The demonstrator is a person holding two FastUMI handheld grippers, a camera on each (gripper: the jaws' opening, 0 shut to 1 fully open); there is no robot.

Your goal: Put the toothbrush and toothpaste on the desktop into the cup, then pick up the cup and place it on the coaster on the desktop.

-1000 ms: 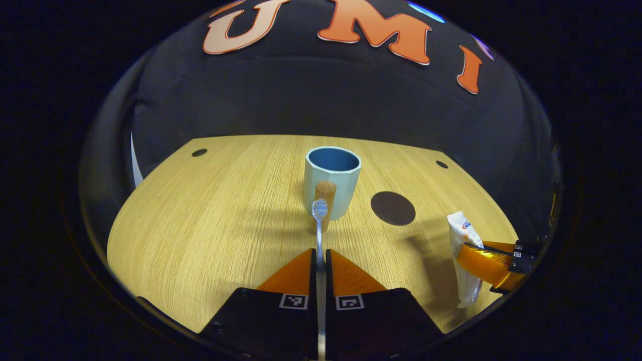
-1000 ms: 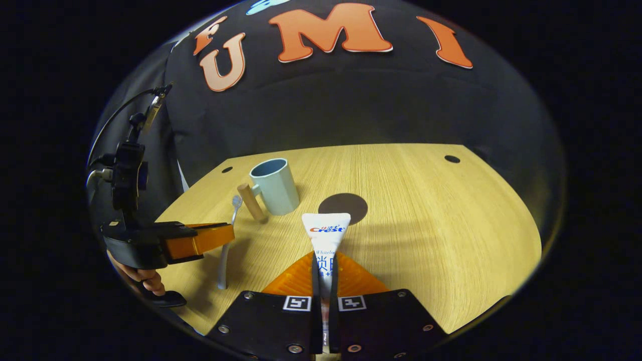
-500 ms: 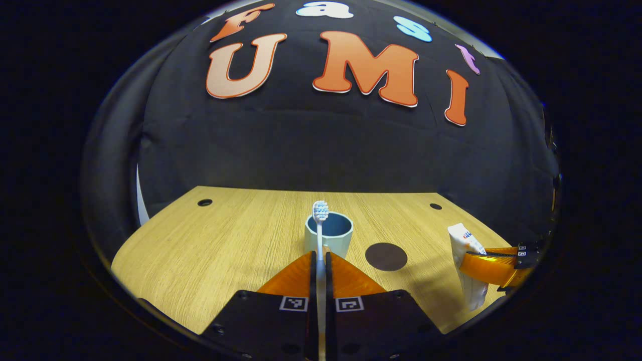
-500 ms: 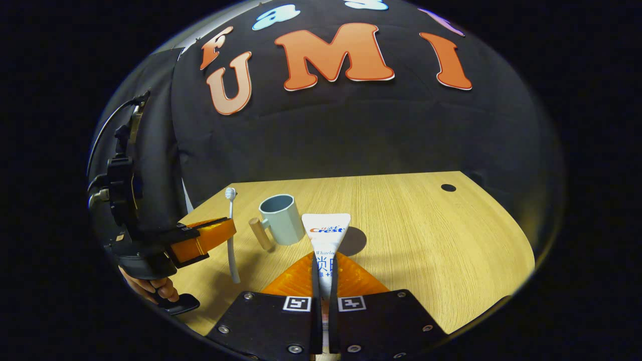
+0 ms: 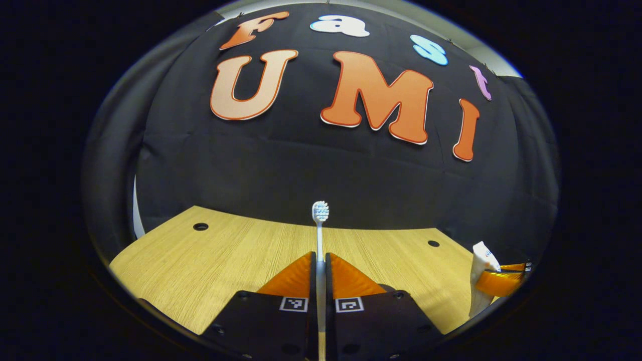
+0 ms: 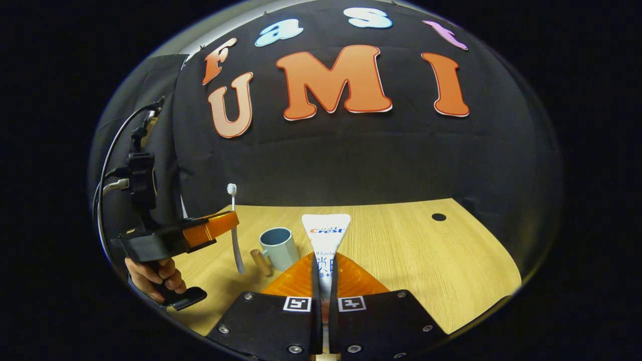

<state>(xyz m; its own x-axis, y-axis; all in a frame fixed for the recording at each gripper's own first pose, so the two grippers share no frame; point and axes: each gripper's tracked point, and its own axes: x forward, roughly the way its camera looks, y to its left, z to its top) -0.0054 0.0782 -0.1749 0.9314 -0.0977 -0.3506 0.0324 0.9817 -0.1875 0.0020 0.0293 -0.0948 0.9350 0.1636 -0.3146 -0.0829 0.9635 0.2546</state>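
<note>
Toothbrush point(image 5: 320, 228) stands bristles-up at 12 o'clock, clamped between the fingers of the left tool point(image 5: 321, 260), raised level above the table point(image 5: 220, 260). In the right gripper view a hand point(image 6: 153, 273) at 8 o'clock grips that tool's handle; the cup point(image 6: 279, 248) sits on the table just beside it. Toothpaste point(image 6: 325, 238) points to 12 o'clock, pinched upright in the right tool point(image 6: 325, 273), which is held level.

This is a recording booth, not a home. A black cloth wall point(image 6: 351, 155) backs a bare wooden surface point(image 6: 426, 260) with round cable holes point(image 6: 439, 217) near its far corners.
</note>
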